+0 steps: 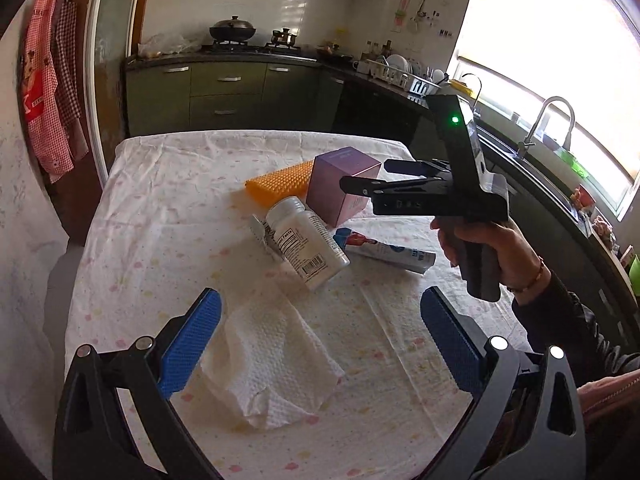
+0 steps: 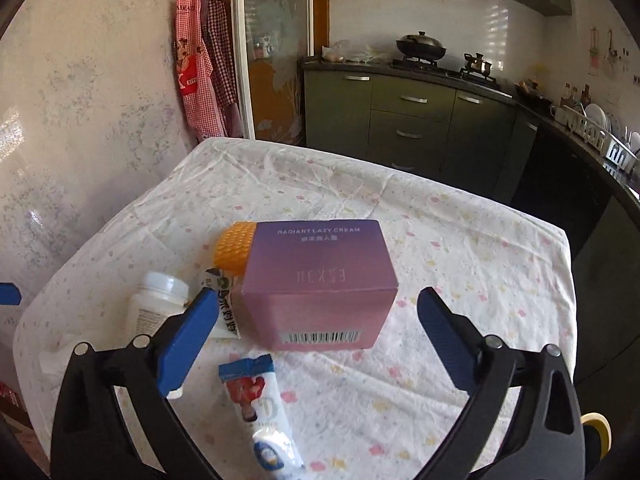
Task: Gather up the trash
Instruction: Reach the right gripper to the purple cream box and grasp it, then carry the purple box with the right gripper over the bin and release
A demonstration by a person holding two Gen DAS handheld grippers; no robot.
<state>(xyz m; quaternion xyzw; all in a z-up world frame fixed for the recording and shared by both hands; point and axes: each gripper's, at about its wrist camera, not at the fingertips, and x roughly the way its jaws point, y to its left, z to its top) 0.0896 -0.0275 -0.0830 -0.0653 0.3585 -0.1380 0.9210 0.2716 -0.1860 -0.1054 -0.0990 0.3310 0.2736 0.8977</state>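
Both spread wide and holding nothing, the left hand-held gripper [image 1: 320, 344] hovers over the crumpled paper towel [image 1: 268, 364] on the bench [image 1: 160, 184], the right hand-held gripper [image 2: 316, 340] faces the purple box [image 2: 316, 284]; the towel looks light and limp, best pinched at its bunched middle.

Setting: home kitchen
Wok [image 1: 232, 28] on gas stove [image 1: 256, 45], green cabinets [image 1: 228, 92], dish rack [image 1: 400, 72], sink faucet [image 1: 554, 120], aprons [image 2: 204, 76] hanging

Paper, plastic and card on a wrinkled cloth

An embossed white paper towel [image 1: 272, 360] lies on matt cotton-like tablecloth [image 1: 160, 200]; beside it a smooth plastic bottle [image 1: 306, 238], a matt cardboard box [image 2: 316, 280] and a glossy tube [image 2: 260, 408].
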